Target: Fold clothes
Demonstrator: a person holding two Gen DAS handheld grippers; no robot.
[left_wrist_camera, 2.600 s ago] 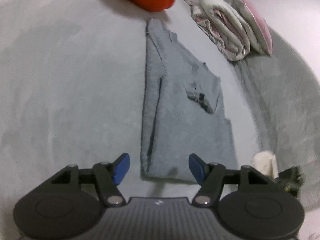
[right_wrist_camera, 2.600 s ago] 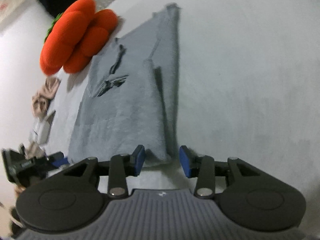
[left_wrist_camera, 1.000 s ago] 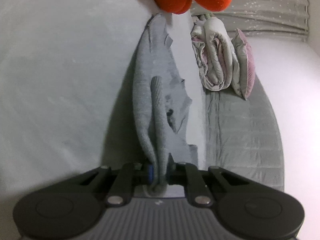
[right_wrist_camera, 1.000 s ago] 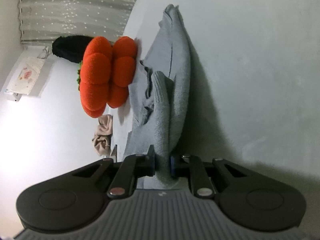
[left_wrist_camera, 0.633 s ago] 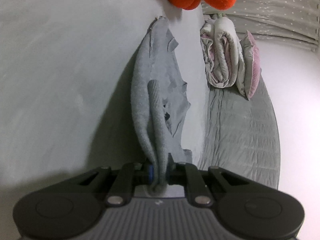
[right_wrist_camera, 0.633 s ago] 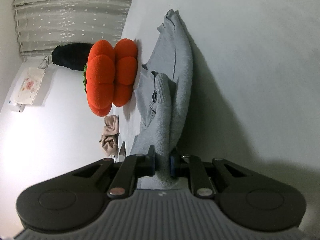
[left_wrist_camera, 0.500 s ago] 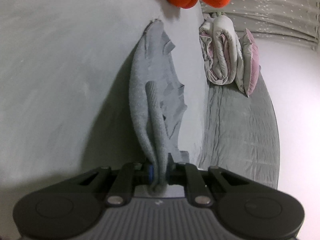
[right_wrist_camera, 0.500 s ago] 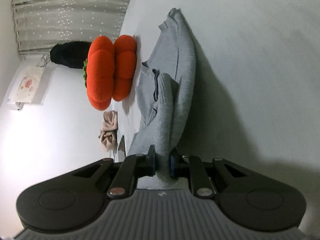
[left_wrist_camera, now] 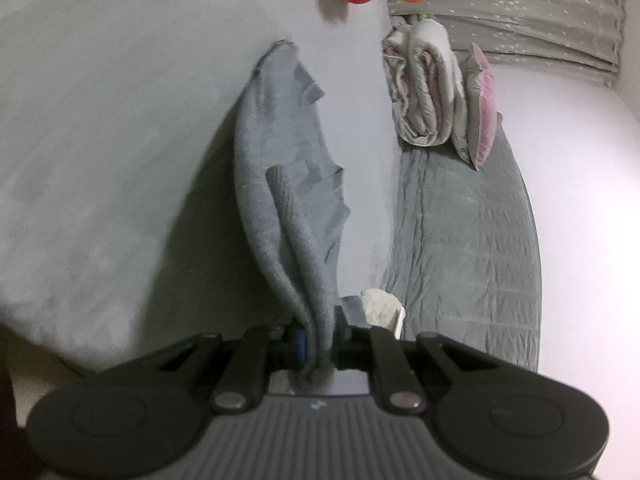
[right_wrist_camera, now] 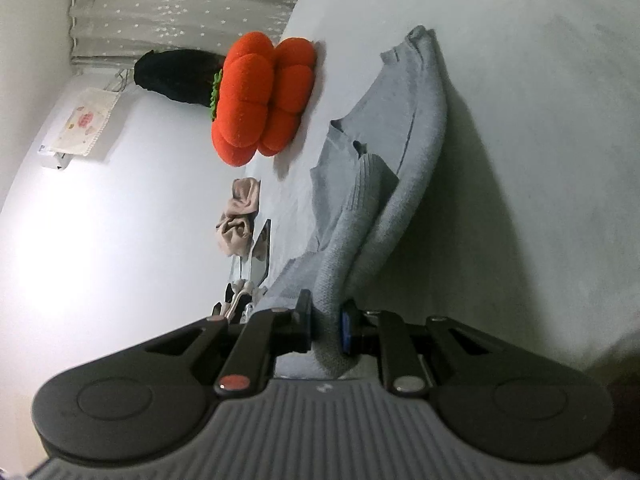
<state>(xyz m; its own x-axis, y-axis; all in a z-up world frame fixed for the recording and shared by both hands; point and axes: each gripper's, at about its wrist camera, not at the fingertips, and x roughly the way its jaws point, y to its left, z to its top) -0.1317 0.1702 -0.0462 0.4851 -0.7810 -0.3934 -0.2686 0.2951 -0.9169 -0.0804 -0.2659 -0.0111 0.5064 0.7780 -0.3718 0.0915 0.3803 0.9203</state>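
While the left gripper (left_wrist_camera: 316, 340) and the right gripper (right_wrist_camera: 326, 326) each pinch a near corner of the grey sweater (left_wrist_camera: 288, 184), it hangs lifted off the pale bed (left_wrist_camera: 100, 140). Next, I think, carry those corners to the far end by the orange pumpkin cushion (right_wrist_camera: 260, 100).

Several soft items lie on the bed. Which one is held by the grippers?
The grey sweater: the left gripper and right gripper each pinch it. The orange cushion, rolled quilt and beige cloth lie untouched.
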